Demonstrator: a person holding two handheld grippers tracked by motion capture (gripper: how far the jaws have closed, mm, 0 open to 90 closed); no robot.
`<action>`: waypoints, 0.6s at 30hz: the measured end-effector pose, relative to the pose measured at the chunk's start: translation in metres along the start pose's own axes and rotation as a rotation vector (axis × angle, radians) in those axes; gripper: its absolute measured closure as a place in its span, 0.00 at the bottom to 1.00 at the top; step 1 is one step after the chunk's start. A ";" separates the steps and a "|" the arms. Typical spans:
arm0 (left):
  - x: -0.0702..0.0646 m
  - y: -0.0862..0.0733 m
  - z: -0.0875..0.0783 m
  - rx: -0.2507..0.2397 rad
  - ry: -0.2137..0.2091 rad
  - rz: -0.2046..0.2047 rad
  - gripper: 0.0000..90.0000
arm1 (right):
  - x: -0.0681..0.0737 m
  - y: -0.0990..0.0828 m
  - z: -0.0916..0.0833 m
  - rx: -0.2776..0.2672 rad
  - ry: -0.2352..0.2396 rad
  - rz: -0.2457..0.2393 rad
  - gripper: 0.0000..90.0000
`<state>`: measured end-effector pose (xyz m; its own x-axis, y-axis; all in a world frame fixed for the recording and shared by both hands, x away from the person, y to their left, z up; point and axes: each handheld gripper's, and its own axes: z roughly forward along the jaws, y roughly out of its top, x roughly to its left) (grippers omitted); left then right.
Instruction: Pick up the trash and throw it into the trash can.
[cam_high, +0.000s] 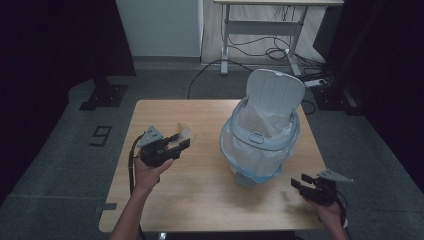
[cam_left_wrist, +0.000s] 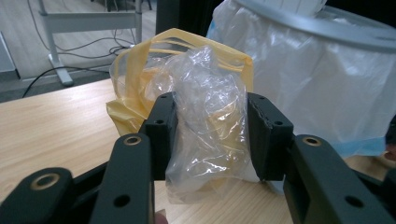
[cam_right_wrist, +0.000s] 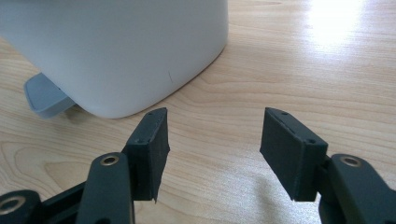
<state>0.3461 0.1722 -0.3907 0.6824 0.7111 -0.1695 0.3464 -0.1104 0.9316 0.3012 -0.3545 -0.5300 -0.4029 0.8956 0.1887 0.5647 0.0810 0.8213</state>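
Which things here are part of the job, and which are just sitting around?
Part of the job:
- crumpled plastic bag, clamped in the left gripper
- bin with its lid up and a liner inside
- right gripper, open, empty, near the bin's pedal

Just sitting around:
- desk frame behind
- floor cables

Grey carpet floor (cam_high: 65, 150), pale wooden table (cam_high: 200, 195), white desk frame (cam_high: 260, 30), floor cables (cam_high: 250, 50), dark surroundings

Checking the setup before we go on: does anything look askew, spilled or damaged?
Nothing stands out. The bin stands upright with its lid open and liner in place. The left gripper is shut on a crumpled plastic bag; the right gripper is open.
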 end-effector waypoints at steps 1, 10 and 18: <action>-0.001 0.002 0.000 -0.005 -0.006 -0.001 0.64 | 0.000 0.000 0.000 0.001 0.000 0.000 0.46; -0.009 0.009 0.002 -0.018 -0.033 -0.003 0.64 | -0.001 0.000 0.000 0.007 0.003 0.001 0.46; -0.016 0.019 0.003 -0.034 -0.057 0.007 0.64 | -0.001 -0.001 0.001 0.013 0.000 0.001 0.46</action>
<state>0.3439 0.1569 -0.3711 0.7209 0.6693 -0.1801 0.3202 -0.0911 0.9430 0.3019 -0.3549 -0.5319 -0.4023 0.8957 0.1892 0.5743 0.0860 0.8142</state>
